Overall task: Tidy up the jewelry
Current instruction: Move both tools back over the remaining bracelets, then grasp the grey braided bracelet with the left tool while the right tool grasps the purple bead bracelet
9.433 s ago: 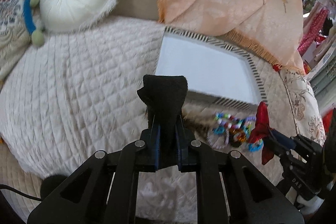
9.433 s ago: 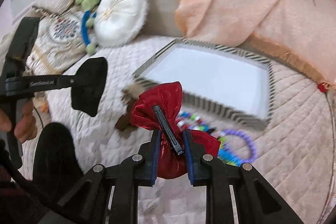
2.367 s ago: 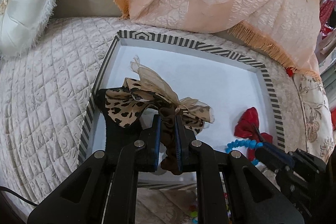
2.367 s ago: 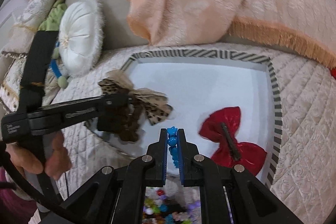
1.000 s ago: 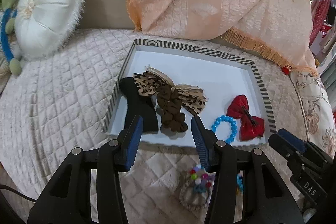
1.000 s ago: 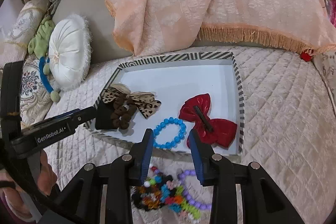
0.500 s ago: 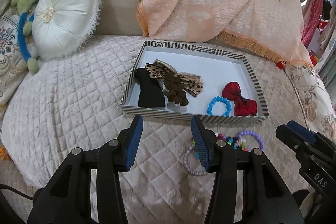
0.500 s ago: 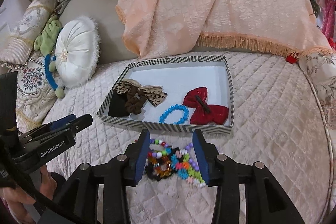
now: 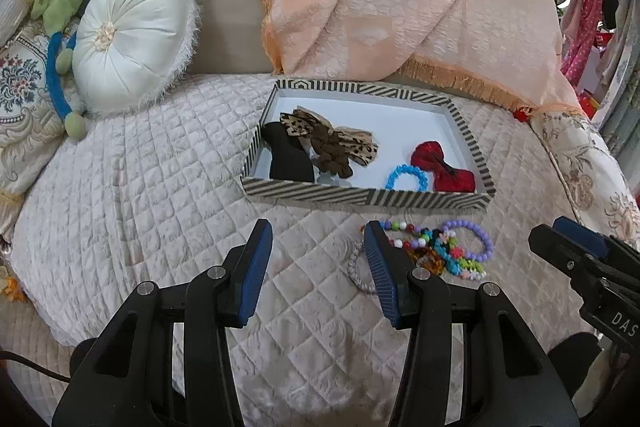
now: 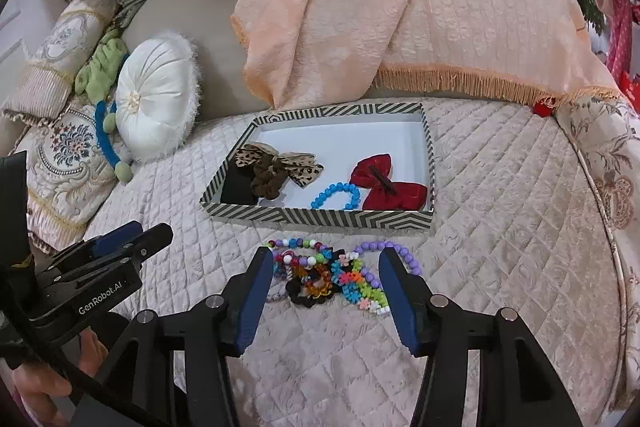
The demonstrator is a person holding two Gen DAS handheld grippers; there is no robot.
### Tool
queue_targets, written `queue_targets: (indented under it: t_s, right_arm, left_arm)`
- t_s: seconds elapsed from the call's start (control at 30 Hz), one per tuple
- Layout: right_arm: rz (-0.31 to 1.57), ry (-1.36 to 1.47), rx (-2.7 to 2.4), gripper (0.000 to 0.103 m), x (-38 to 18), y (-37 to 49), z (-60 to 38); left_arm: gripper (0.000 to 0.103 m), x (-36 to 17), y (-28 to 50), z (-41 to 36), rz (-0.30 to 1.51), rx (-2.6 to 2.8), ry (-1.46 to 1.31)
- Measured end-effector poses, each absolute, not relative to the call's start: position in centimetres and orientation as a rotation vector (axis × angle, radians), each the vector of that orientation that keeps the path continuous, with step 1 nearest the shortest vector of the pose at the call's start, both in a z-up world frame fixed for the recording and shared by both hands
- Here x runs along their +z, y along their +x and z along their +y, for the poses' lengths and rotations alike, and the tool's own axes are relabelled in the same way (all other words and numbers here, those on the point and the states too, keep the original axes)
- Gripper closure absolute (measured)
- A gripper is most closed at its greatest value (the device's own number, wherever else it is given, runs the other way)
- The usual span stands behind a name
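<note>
Both my tools empty: left tool (image 9: 316,239) jaws apart over bare quilt, right tool (image 10: 326,267) just opened wider over the bracelet pile (image 10: 328,273) on the bed, nothing gripped. Striped tray (image 10: 320,217) beyond holds leopard bow (image 10: 278,163), blue bracelet (image 10: 336,195), red bow (image 10: 386,187). Black item (image 10: 238,189) half hidden by the tray's wall.
</note>
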State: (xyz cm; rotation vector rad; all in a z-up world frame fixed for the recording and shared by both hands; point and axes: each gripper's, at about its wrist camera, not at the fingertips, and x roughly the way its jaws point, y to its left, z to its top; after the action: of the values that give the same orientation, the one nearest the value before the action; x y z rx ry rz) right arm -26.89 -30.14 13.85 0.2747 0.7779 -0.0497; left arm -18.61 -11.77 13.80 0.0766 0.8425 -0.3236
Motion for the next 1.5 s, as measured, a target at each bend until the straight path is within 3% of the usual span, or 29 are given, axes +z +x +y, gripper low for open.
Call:
queue_targets:
  t_s: [0.37,0.57,1.03,1.2,1.3,1.33,1.4,1.5]
  right_arm:
    - [0.838,0.274,-0.077,0.049,12.0,-27.9,-30.8]
    - [0.902,0.29,-0.093,0.049,8.7,-26.8,-32.9]
    - [1.005,0.212,-0.084,0.05,2.8,-19.6,-37.2]
    - [0.991,0.13,-0.08,0.067,1.8,-18.4,-37.0]
    - [0.976,0.105,-0.068,0.086,1.8,-18.2,-36.8]
    - [0.973,0.098,-0.07,0.091,1.8,-18.2,-36.7]
    - [0.96,0.118,-0.061,0.094,2.2,-18.4,-36.8]
    - [0.925,0.127,-0.054,0.094,3.3,-18.9,-36.6]
  left_arm:
    - [0.055,12.8,-18.0,-9.1,0.947,-0.396,-0.013]
    - [0.055,9.8,-16.3,-9.5,1.077,-0.436,-0.084]
    - [0.055,3.5,-12.4,-14.5,1.194,-0.417,0.051]
    - [0.055,2.4,-11.7,-15.6,1.19,-0.395,0.077]
    - [0.056,2.3,-11.9,-16.4,1.167,-0.399,0.119]
    - [0.058,2.3,-11.9,-16.7,1.157,-0.408,0.12]
    - [0.088,2.4,-11.8,-16.8,1.144,-0.409,0.129]
    - [0.096,2.6,-11.8,-16.2,1.163,-0.451,0.083]
